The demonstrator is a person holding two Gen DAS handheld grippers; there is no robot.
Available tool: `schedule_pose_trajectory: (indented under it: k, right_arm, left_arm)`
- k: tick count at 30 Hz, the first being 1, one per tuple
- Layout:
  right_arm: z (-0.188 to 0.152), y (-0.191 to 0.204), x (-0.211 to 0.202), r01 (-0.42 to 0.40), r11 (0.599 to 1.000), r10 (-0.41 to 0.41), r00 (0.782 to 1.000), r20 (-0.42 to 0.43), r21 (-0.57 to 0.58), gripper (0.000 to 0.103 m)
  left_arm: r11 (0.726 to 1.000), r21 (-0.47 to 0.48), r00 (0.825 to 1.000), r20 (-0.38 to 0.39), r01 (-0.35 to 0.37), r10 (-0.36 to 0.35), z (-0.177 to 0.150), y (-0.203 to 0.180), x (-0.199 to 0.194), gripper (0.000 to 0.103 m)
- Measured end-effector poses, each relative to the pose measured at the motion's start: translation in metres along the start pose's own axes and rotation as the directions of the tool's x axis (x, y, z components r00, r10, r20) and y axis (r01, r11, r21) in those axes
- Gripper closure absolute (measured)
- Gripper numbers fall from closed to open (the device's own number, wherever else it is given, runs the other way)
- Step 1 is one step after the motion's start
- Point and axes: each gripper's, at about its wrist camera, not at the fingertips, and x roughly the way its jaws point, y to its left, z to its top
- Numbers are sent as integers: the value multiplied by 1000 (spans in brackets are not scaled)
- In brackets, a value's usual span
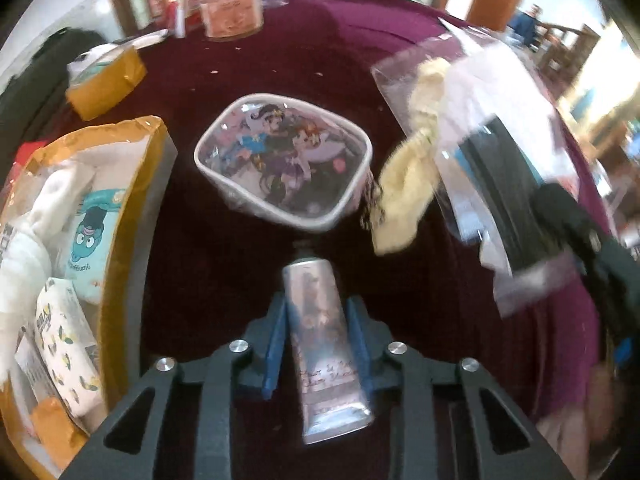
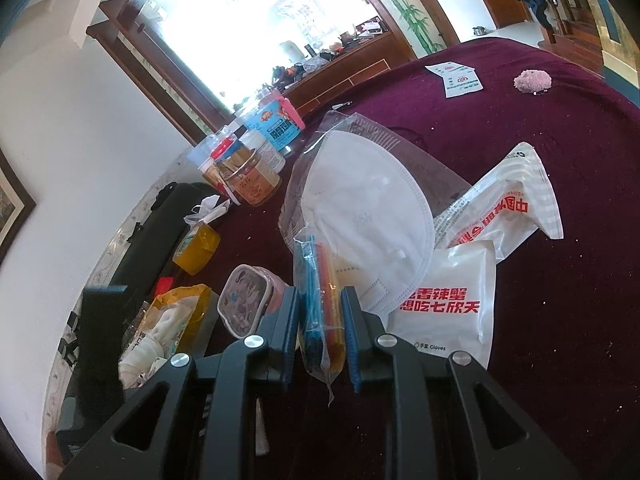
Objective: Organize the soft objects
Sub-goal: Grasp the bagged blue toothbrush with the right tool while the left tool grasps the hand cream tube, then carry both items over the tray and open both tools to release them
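Observation:
In the left wrist view my left gripper is shut on a silver tube that stands lengthwise between the blue pads, cap end forward. Just beyond the cap lies a clear cartoon-print pouch with a white rim on the maroon cloth. My right gripper is shut on a thin clear packet holding blue and orange sticks. Behind the packet lies a white face mask in a clear sleeve. The cartoon pouch shows to the left of the right gripper.
An orange-edged clear bag with white plush items sits at the left. A yellow cloth in a blurred clear bag is at the right. White glove packets, jars, a small yellow box and a pink fluffy ball dot the table.

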Motion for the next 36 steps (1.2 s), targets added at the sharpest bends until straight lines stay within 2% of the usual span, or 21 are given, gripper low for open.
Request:
schedule_pose_trajectory:
  k: [2, 6, 10, 12, 15, 17, 19, 22, 27, 31, 36]
  right_arm:
    - [0, 0, 0, -1, 1000, 1, 1000, 1, 0, 82]
    - [-1, 0, 0, 0, 1000, 0, 1000, -4, -3, 82]
    - [-1, 0, 1, 2, 1000, -3, 1000, -7, -7, 82]
    - [-1, 1, 1, 4, 1000, -4, 1000, -7, -13, 82]
    - [-1, 2, 1, 6, 1000, -6, 1000, -8, -21, 82]
    - [-2, 2, 2, 8, 1000, -8, 1000, -9, -26, 82]
    - [-2, 3, 2, 9, 999, -10, 1000, -9, -31, 82]
    - [-2, 3, 3, 10, 999, -10, 1000, -14, -36, 82]
    - [-4, 8, 5, 14, 998, -15, 1000, -24, -59, 82]
    - [-6, 12, 6, 23, 996, -25, 999, -23, -85, 84]
    - [-9, 22, 5, 38, 990, -40, 999, -13, -134, 87]
  left_arm:
    - [998, 56, 1000, -1, -5, 5, -9, 1, -4, 71]
    - [999, 46, 1000, 15, -8, 8, -25, 7, -8, 69]
    - [1000, 29, 1000, 4, 3, -3, -29, -3, -6, 49]
    - [1000, 30, 1000, 12, -2, 2, -36, -6, -8, 48]
    - [998, 53, 998, 48, -42, 40, -42, -15, -10, 51]
    - [997, 61, 997, 66, -38, 34, -42, -18, -11, 69]
    - [997, 65, 997, 74, -33, 28, -44, -19, -12, 71]
    - [999, 38, 997, 72, 6, -9, -43, -13, -14, 71]
    - [994, 16, 990, 93, 108, -109, -38, -3, -33, 72]
    - [974, 3, 970, 83, 228, -227, -44, 6, -52, 72]
    - [948, -22, 944, 94, 318, -315, -54, 24, -75, 72]
